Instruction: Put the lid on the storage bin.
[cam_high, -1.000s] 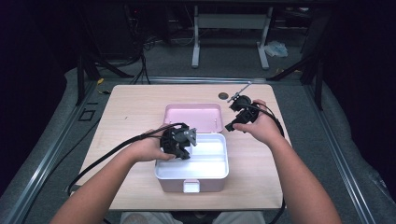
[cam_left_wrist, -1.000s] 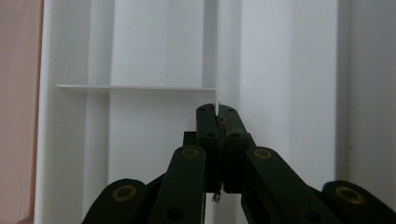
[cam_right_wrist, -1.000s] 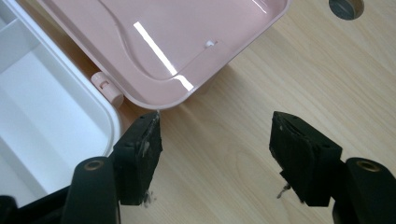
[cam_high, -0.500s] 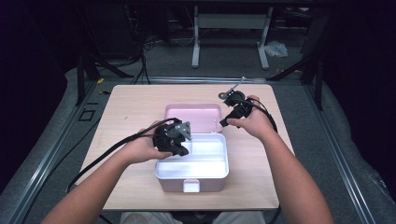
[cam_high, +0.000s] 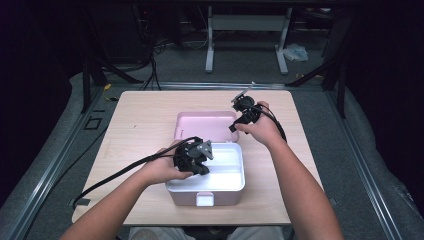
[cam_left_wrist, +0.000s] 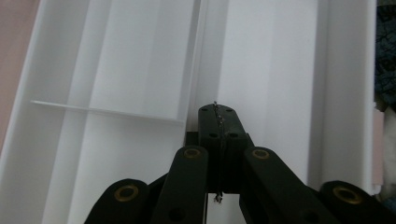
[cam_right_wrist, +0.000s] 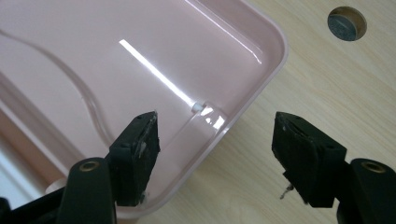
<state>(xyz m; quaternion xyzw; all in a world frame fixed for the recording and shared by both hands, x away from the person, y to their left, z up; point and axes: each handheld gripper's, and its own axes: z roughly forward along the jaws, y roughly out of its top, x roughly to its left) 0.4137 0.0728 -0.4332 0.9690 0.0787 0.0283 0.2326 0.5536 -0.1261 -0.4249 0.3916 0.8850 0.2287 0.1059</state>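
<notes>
1. Here, seen from above, a pale wooden table holds an open lunch box near the front edge, w/ a person's two forearms coming in from the bottom.
2. The box is pink outside w/ a white inner tray; its long axis runs left-right across the table, and its white latch faces the person.
3. Its pink lid lies flipped open behind it, hollow side up, touching the box's back edge; the lid's long axis also runs left-right.
4. The white tray is split by thin dividers into compartments; those in sight have no food or items in them.
5. The lid's hollow likewise holds nothing; a bright streak of light reflects off it in the right gripper view.
6. Left gripper sits over the box's left part, pointing down into the tray. In the left gripper view its jaws are clenched together, pads meeting, nothing between them.
7. Right gripper hovers at the lid's right rear corner. Its jaws stand apart, released, gripping nothing: one finger over the pink lid, the other over bare wood.
8. A small round metal disc sits in the tabletop just beyond that corner.
</notes>
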